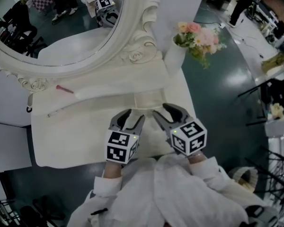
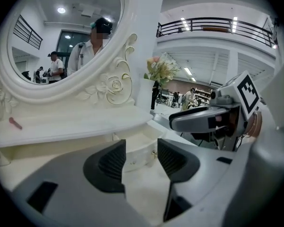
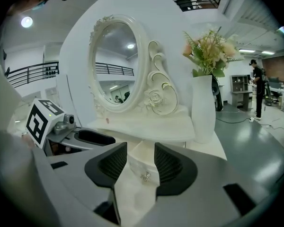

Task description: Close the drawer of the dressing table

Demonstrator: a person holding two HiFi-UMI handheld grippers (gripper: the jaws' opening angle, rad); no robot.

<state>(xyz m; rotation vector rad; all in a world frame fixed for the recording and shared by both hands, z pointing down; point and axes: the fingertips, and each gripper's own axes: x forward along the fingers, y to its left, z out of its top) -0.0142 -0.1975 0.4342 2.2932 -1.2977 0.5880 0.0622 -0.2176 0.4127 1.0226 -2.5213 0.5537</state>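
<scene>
We're looking down on the white surface (image 1: 75, 141), and the small drawer (image 1: 146, 100) sits at its middle, pulled out from under the shelf below the oval mirror (image 1: 61, 32), its inside showing. Both tools are lined up right in front of it. The left tool (image 1: 132, 117) has its jaws apart with nothing pinched, and we see the drawer front (image 2: 139, 152) through the gap, a little beyond the pads. The right tool (image 1: 162, 111) is also spread wide, just beside its partner. The drawer's little metal knob (image 3: 145, 176) shows between its pads, which aren't pressing on it. Off to the right a white vase (image 1: 174, 58) of flowers (image 1: 201, 37) stands on the surface, and a small pink item (image 1: 64, 89) lies on the shelf.
</scene>
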